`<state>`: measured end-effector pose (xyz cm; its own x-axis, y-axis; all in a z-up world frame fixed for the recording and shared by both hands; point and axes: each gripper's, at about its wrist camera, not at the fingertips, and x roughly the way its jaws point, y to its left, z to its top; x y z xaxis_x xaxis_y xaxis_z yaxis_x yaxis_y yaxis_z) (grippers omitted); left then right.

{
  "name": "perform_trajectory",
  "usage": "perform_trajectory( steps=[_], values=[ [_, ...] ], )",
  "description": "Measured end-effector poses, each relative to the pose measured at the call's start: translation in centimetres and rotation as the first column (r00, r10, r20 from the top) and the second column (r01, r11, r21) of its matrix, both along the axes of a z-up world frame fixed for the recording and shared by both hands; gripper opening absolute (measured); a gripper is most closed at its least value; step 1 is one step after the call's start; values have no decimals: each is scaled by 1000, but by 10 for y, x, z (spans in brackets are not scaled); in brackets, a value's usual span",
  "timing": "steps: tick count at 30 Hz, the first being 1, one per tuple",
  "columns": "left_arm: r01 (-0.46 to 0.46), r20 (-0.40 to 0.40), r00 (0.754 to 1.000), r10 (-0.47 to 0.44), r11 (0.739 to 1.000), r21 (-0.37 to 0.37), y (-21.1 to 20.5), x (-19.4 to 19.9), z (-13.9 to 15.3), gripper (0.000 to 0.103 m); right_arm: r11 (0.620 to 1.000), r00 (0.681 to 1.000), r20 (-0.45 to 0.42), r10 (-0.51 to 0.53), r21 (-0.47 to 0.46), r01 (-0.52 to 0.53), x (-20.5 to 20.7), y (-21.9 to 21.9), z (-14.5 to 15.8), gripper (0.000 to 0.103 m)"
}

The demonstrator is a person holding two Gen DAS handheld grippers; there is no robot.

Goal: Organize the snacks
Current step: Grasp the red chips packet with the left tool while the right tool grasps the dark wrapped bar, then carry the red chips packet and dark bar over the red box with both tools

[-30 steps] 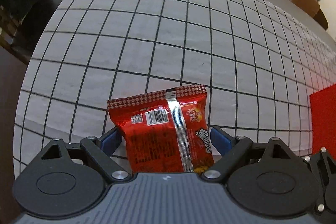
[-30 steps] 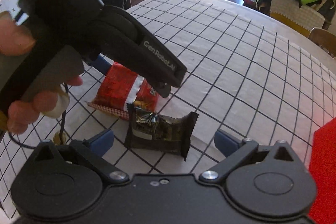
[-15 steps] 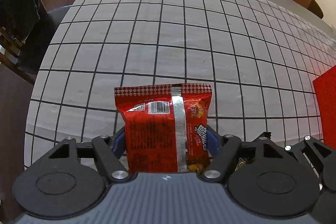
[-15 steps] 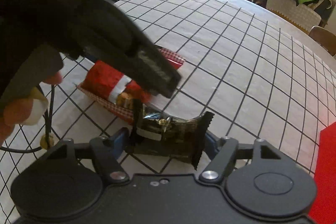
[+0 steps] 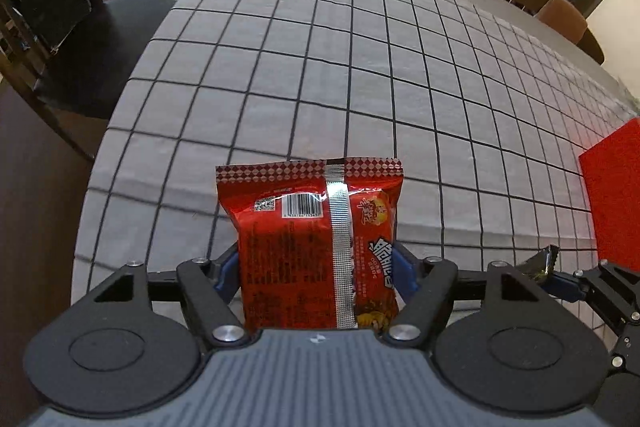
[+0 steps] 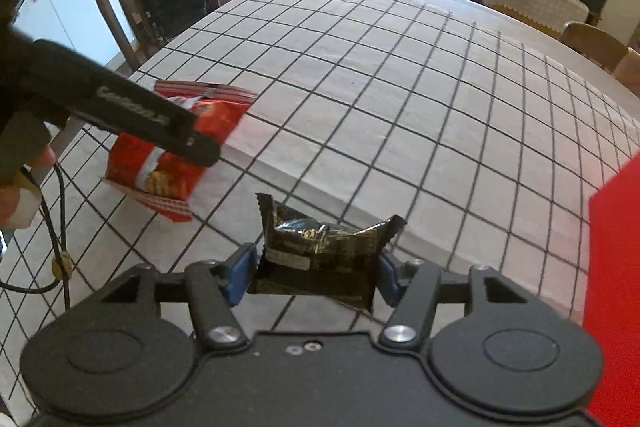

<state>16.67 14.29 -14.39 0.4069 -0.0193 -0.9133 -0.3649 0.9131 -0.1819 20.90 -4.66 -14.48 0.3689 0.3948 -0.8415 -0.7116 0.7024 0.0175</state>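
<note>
Over the near-left part of the checked tabletop [image 5: 360, 75], your left hand-held gripper [image 5: 316, 267] sits tilted fwd w/ its camera looking along the cloth toward the far edge; in the right wrist view its black body reaches in from the left, w/ your fingers [image 6: 36, 163] partly showing around its handle. The red snack packet [image 5: 316, 247] stands lengthwise btwn its blue pads [image 5: 228, 271], back side up w/ barcode and silver seam facing the camera, checkered top edge pointing away from you. Both pads press the packet's sides, so it's pinched firmly; in the right wrist view the packet [image 6: 168, 159] looks lifted clear of the cloth, though can't tell for sure. Your right hand-held gripper [image 6: 316, 275] is just beside the left one, to its right, also pointed fwd across the tabletop. The dark snack packet [image 6: 320, 251] lies crosswise btwn its blue pads [image 6: 240, 273], crinkled ends sticking up at both sides; the pads are closed in on its ends, gripping it. A red mat [image 6: 616, 267] lies on the tabletop at the right, near the right hand-held gripper.
</note>
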Motion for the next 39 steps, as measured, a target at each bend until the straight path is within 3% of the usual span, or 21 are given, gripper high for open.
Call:
perform_trajectory(
  steps=[9,18,30,39],
  values=[
    [24,30,999,-24,1000,-15,-10,-32,13,72,994,995,-18,-95,56,96,-16,-35,8,52],
    [74,69,995,-72,997,-32,-29,-51,34,72,970,982,-16,-187,157,187,-30,-67,35,52],
    [161,184,970,-159,987,4,-75,-55,87,72,905,944,52,-327,305,297,-40,-122,90,52],
    [197,249,947,-203,979,52,-132,-39,118,72,874,919,121,-376,375,309,-28,-175,113,52]
  ],
)
